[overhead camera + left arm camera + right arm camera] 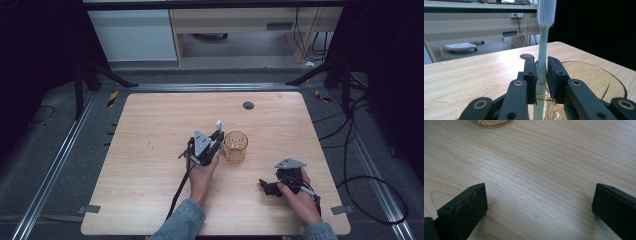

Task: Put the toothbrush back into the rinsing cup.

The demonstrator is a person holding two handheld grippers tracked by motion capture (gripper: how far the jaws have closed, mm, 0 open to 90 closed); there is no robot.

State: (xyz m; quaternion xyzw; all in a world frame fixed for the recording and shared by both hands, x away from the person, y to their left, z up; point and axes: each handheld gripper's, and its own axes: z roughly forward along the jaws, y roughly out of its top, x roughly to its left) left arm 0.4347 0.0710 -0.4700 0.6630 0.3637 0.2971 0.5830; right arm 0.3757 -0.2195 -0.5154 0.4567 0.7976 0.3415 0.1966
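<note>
A pale toothbrush (542, 50) stands upright in my left gripper (541, 68), bristled head (546, 12) at the top, with both pads pressed on its handle. In the high view, my left gripper (218, 136) holds the toothbrush (218, 124) just left of an amber glass cup (235, 146) near the table's middle. The cup's rim (599, 72) shows right behind the jaws. My right gripper (266, 186) rests low on the table at the front right, jaws spread wide with bare wood between them (541, 202). The cup's base (490, 122) shows at the top of the right gripper view.
The wooden table (150, 150) has a dark round cable hole (248, 105) at the back. Cables trail from both grippers over the front and right edges. Beyond the table stand a desk and cabinets on a grey floor.
</note>
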